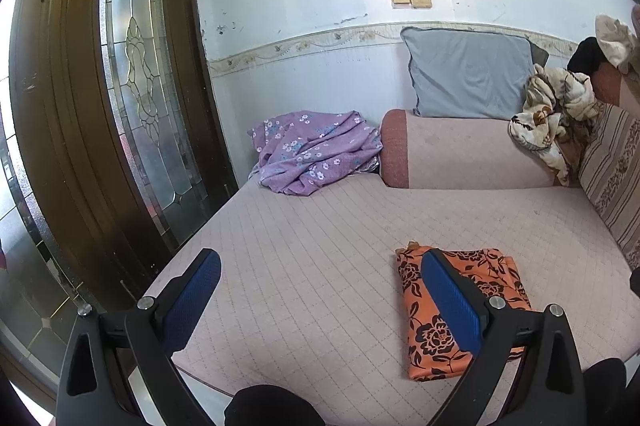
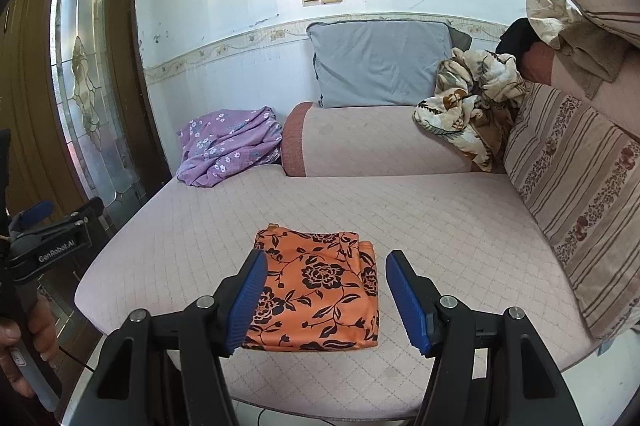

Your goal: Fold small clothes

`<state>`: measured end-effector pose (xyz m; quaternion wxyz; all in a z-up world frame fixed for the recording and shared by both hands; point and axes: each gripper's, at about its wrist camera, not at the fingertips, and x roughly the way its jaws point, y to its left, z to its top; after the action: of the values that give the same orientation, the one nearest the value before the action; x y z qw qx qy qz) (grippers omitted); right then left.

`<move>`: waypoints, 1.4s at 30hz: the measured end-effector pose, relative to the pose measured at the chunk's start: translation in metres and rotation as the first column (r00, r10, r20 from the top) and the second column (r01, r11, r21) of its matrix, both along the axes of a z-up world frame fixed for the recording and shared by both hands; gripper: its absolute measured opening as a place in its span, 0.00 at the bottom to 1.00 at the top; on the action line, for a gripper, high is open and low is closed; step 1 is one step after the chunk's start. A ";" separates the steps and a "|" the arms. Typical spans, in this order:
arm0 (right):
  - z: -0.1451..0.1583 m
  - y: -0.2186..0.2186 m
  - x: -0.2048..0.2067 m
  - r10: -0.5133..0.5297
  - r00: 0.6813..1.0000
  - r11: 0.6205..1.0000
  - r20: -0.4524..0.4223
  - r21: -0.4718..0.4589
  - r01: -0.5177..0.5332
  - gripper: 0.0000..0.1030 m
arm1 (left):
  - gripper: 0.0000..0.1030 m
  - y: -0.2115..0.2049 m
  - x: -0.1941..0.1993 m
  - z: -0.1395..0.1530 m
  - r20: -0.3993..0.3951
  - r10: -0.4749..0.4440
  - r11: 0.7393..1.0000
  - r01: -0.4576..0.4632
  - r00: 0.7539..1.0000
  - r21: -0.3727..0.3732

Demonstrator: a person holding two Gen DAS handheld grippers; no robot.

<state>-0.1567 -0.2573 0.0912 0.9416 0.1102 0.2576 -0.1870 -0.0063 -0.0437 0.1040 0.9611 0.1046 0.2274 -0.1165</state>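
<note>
One folded orange garment on the bed, two tongs, left tongs, right tongs, both agape, empty

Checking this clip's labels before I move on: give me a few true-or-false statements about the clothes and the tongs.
1. The orange floral garment lies folded on the pink quilted bed. True.
2. The right tongs clamp the orange garment. False: they stand open, holding nothing.
3. A purple flowered cloth lies crumpled at the far end of the bed. True.
4. The left tongs are shut. False: they are wide open and empty.
</note>
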 end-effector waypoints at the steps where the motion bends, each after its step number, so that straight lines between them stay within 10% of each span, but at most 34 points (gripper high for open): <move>1: 0.000 0.000 0.000 0.001 1.000 1.000 0.001 0.002 -0.001 0.64 | 0.97 0.001 -0.001 0.001 0.003 -0.002 1.000 0.002 1.000 -0.002; 42: 0.023 0.022 -0.011 -0.015 0.998 0.995 0.054 -0.094 0.020 0.64 | 0.97 0.012 -0.029 0.029 0.093 -0.059 0.998 0.062 0.994 -0.028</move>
<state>-0.1678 -0.2350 0.1142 0.9505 0.0728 0.2225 -0.2042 -0.0351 -0.0314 0.1327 0.9681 0.1020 0.1777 -0.1441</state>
